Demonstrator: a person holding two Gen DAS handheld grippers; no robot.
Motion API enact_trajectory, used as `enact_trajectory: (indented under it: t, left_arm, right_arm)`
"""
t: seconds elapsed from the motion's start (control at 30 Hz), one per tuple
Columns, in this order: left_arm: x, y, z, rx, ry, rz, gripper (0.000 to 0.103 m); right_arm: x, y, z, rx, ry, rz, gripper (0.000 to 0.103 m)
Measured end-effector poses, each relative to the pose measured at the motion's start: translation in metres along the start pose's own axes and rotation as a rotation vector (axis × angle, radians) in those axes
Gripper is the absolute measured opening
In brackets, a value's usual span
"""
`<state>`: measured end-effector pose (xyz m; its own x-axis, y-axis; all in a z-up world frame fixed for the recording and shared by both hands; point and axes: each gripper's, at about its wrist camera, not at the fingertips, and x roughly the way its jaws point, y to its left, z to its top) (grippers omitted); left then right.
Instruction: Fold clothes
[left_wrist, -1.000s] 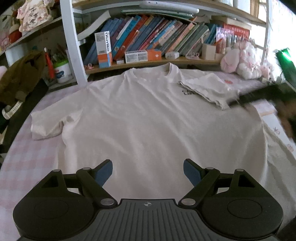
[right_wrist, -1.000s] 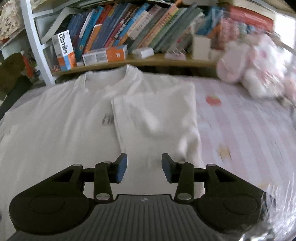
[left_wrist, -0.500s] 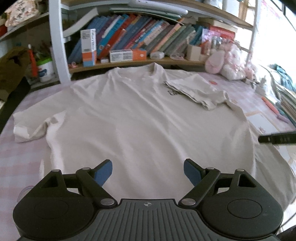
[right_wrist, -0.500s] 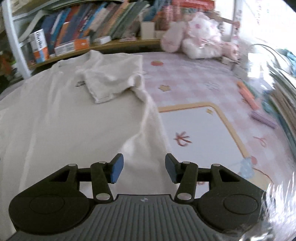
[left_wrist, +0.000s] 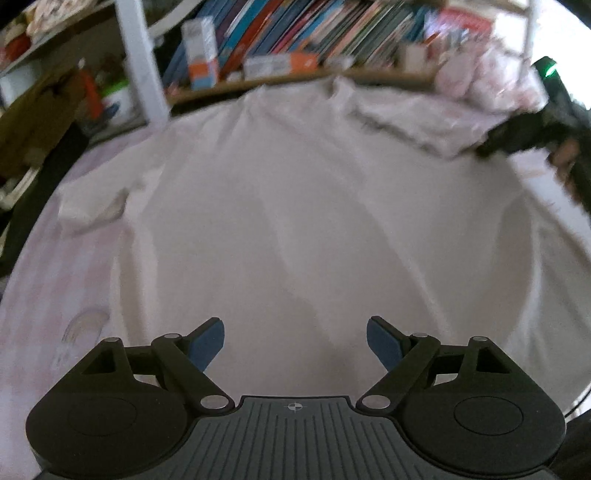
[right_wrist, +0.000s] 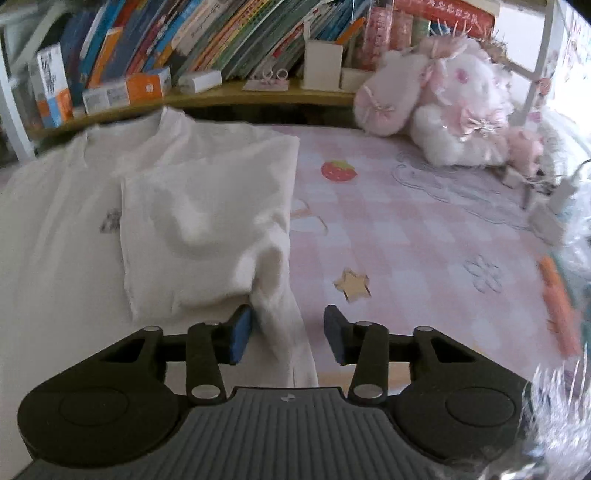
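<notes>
A cream T-shirt (left_wrist: 295, 206) lies flat, front up, on a pink checked cloth, collar toward the bookshelf. Its right sleeve (right_wrist: 207, 221) is folded inward over the chest. My left gripper (left_wrist: 295, 341) is open and empty, low over the shirt's lower body. My right gripper (right_wrist: 288, 332) is open at the shirt's right edge, with a raised fold of fabric below the folded sleeve between its fingers. The right gripper also shows at the far right of the left wrist view (left_wrist: 524, 136). The left sleeve (left_wrist: 92, 206) lies spread out.
A bookshelf (right_wrist: 221, 48) with books and boxes runs along the far edge. Pink plush toys (right_wrist: 443, 107) sit at the back right. An orange pen (right_wrist: 557, 302) and other items lie at the right. The pink checked cloth (right_wrist: 406, 229) shows beside the shirt.
My right gripper has swung back from the table's right side to the shirt's right edge by the folded sleeve. My left gripper has dropped lower toward the shirt.
</notes>
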<state>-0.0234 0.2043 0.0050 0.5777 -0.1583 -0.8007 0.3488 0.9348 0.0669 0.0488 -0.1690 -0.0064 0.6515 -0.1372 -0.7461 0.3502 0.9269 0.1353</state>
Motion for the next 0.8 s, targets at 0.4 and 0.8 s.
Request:
enact_trajectory:
  t: [0.4, 0.8]
  left_arm:
    - [0.002, 0.004, -0.009, -0.158, 0.044, 0.096, 0.090]
    - [-0.023, -0.020, 0.001, -0.119, -0.057, 0.136, 0.091]
  right_arm:
    - [-0.007, -0.030, 0.023, -0.065, 0.038, 0.137, 0.035]
    - [0.023, -0.004, 0.037, -0.198, 0.051, 0.087, 0.032]
